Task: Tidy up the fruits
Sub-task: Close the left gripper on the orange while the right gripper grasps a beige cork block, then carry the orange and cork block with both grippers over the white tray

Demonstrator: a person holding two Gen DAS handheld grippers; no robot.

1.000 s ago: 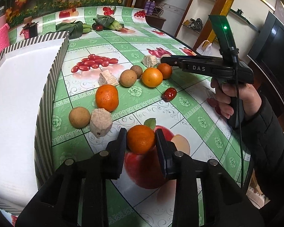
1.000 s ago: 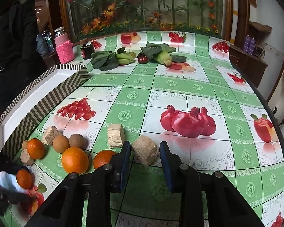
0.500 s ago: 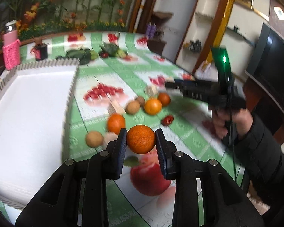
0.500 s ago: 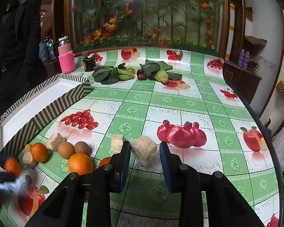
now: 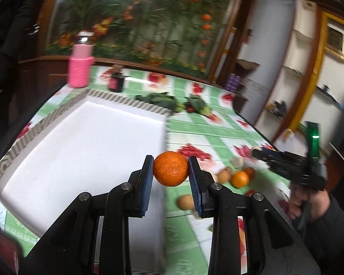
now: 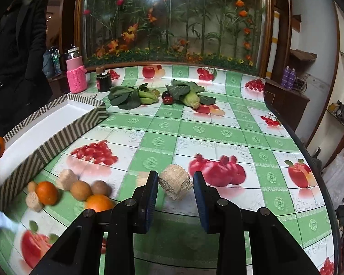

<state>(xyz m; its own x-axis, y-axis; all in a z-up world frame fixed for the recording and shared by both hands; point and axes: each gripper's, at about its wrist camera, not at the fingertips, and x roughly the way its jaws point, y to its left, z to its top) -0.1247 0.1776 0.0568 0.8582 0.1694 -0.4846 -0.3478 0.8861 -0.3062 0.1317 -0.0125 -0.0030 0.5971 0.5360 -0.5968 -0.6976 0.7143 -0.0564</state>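
My left gripper point(image 5: 170, 171) is shut on a small orange point(image 5: 170, 168) and holds it in the air above the right edge of the white tray point(image 5: 84, 142) with striped walls. My right gripper point(image 6: 175, 183) is shut on a tan fibrous block point(image 6: 176, 184), lifted above the table. It also shows in the left wrist view point(image 5: 256, 154) at the right. Loose oranges point(image 6: 47, 192), brown round fruits point(image 6: 80, 190) and more tan blocks point(image 6: 66, 178) lie on the tablecloth beside the tray point(image 6: 52, 144).
A pink-sleeved bottle point(image 6: 75, 74) and a small dark jar point(image 6: 103, 82) stand at the back left. Leafy greens point(image 6: 130, 95) and a corn cob point(image 6: 191, 98) lie at the far middle. The table edge point(image 6: 298, 142) curves away at the right.
My left gripper has lifted the orange off the table and swung left over the tray's edge. My right gripper has risen with the block.
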